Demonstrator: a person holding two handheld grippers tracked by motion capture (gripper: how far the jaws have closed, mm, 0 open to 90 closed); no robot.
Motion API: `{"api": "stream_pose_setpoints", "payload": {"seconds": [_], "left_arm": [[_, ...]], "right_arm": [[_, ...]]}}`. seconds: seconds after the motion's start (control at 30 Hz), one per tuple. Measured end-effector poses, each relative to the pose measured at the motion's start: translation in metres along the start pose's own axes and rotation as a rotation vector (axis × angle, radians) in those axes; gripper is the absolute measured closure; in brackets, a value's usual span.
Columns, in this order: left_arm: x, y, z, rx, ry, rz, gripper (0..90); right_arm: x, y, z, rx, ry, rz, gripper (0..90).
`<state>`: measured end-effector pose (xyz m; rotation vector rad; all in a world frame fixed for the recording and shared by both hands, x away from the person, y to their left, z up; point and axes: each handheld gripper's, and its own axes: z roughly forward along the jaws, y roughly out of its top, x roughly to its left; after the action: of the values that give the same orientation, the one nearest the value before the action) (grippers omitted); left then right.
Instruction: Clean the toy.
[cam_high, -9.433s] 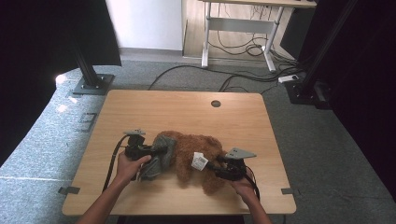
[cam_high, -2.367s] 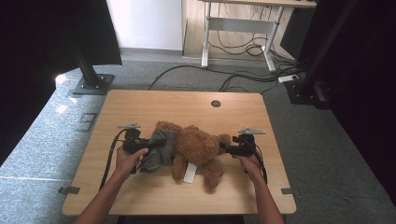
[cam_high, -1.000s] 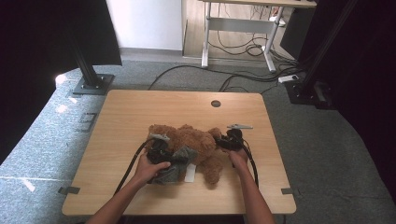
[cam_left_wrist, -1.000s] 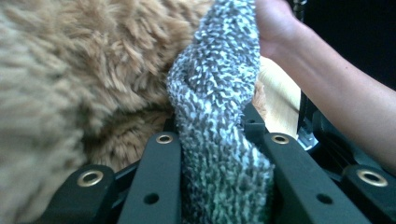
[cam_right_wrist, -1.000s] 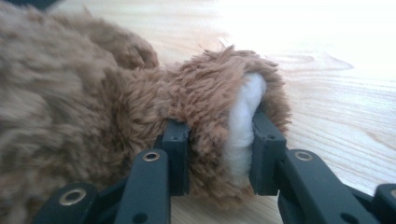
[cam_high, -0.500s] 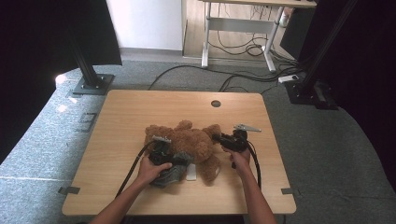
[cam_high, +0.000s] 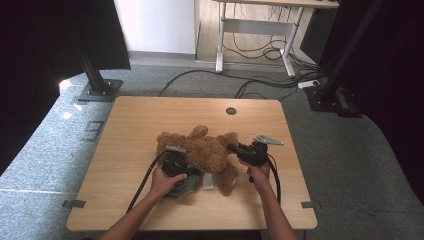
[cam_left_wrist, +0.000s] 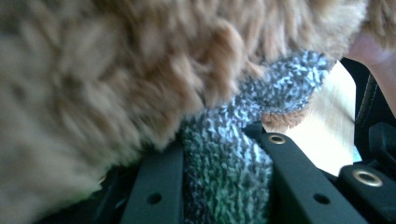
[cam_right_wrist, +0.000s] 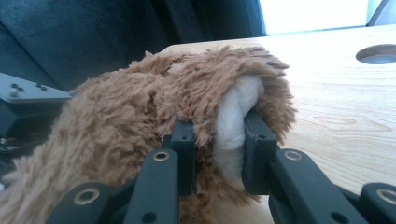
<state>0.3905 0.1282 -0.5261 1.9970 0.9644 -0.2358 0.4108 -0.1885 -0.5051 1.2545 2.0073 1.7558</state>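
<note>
A brown teddy bear (cam_high: 205, 150) lies in the middle of the wooden table (cam_high: 150, 115), with a grey knitted garment (cam_high: 187, 184) bunched at its near side. My left gripper (cam_high: 191, 171) is shut on a fold of that grey knit (cam_left_wrist: 224, 182), pressed close against the bear's fur (cam_left_wrist: 93, 70). My right gripper (cam_high: 234, 148) is at the bear's right end. Its jaws have just been closing and now pinch a white-padded paw (cam_right_wrist: 233, 116) of the bear (cam_right_wrist: 140, 107), with my right gripper (cam_right_wrist: 218, 133) low over the table.
A white label (cam_high: 207, 181) sticks out of the bear near the front. A round cable hole (cam_high: 231, 110) sits at the table's far edge. Black stands (cam_high: 97, 85) and cables are on the floor beyond, and a desk frame (cam_high: 250, 35) stands at the back.
The right gripper has drawn a little to the right and up with the bear's paw. The bear has shifted slightly away from the front edge. The left hand has hardly moved.
</note>
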Motion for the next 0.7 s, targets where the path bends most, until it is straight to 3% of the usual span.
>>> {"api": "stream_pose_setpoints", "payload": {"seconds": [0.23, 0.53, 0.7], "left_arm": [[-0.002, -0.002, -0.002, 0.002, 0.009, 0.001, 77.2], [-0.003, -0.006, 0.004, 0.007, 0.013, -0.009, 77.6], [-0.005, -0.006, 0.011, 0.014, 0.031, 0.004, 78.1]], "right_arm": [[-0.002, -0.003, -0.002, 0.010, -0.021, -0.009, 70.3], [0.008, -0.007, -0.008, -0.008, 0.005, -0.014, 71.2], [0.026, -0.003, -0.016, -0.017, 0.016, -0.085, 71.4]]}}
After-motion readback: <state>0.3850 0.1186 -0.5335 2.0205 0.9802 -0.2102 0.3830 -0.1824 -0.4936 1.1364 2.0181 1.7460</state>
